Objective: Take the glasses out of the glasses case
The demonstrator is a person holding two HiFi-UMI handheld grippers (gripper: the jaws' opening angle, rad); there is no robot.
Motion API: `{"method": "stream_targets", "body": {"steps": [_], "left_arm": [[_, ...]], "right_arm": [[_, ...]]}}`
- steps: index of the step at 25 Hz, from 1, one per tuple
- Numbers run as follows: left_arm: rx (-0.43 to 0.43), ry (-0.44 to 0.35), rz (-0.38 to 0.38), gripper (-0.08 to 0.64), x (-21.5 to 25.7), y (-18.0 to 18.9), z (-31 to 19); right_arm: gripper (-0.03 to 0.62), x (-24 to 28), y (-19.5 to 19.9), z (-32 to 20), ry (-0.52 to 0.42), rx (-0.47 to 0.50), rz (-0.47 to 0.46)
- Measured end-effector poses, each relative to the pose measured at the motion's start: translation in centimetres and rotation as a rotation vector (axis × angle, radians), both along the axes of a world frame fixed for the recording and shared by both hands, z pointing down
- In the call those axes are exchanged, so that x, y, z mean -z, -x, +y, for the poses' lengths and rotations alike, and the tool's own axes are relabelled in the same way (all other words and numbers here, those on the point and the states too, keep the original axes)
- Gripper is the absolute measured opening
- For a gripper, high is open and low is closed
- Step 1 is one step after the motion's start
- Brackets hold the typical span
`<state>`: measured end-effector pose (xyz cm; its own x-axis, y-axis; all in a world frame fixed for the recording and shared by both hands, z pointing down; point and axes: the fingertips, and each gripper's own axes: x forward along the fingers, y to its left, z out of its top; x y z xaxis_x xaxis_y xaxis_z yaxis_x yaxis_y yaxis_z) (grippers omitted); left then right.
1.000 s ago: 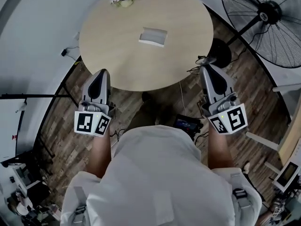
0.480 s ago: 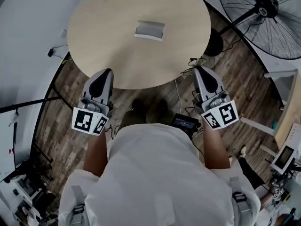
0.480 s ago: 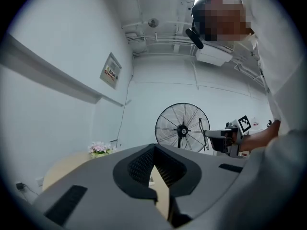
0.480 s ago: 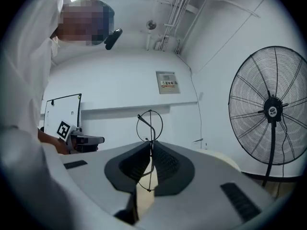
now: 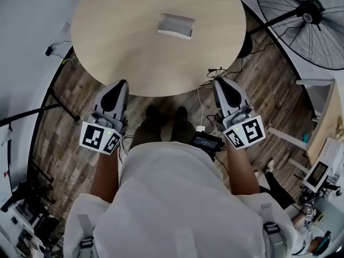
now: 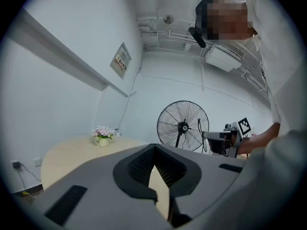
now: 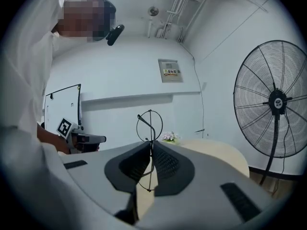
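Currently right hand-held gripper (image 7: 150, 150) clamped shut on glasses (image 7: 150, 127) — thin wire frame pinched between jaws | left hand-held gripper (image 6: 153, 152) closed, nothing held | glasses case (image 5: 176, 26) seen lying on round worktop (image 5: 129, 52), well apart from both

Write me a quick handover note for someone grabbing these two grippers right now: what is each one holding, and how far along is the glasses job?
Left gripper: jaws together, nothing in them.
Right gripper: jaws shut on the thin wire glasses, one round rim sticking up above the jaws.
Glasses case: lies on the round table, apart from both grippers, which are short of the table's near edge, over the floor.
Done: the glasses are out of the case.
Left: probably only to set the glasses down safely. I cannot tell whether the case is open.
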<state>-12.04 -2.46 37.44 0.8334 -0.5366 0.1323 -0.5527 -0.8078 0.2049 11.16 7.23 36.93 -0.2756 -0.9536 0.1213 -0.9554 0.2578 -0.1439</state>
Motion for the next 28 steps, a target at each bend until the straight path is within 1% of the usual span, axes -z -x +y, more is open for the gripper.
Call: {"method": "stream_targets", "body": {"steps": [2,11,16,20,24,28], "left_arm": [[-0.018,0.006,0.002,0.012,-0.2,-0.1,0.2],[-0.072,-0.035,0.019,0.012,1.5,-1.8,0.2],[-0.104,-0.042,0.022,0.012,2.0,-3.0,0.3],[-0.131,-0.043,0.024,0.012,2.1,-3.8,0.7],[-0.151,-0.041,0.021,0.012,2.2,-5.1,1.0],[-0.164,-0.04,0.024,0.012,2.3,-5.4,0.9]], "right_arm": [[0.031,0.0,0.4,-0.2,0.003,0.005,0.01],[0.031,0.9,0.2,0.0,-0.023,0.005,0.037],[0.031,1.4,0.0,0.1,-0.033,0.006,0.044],[0.031,1.8,-0.3,0.1,-0.045,-0.005,0.051],[0.031,2.0,-1.4,0.6,-0.045,-0.024,0.043],[0.031,2.0,-1.7,0.7,-0.04,-0.04,0.041]]}}
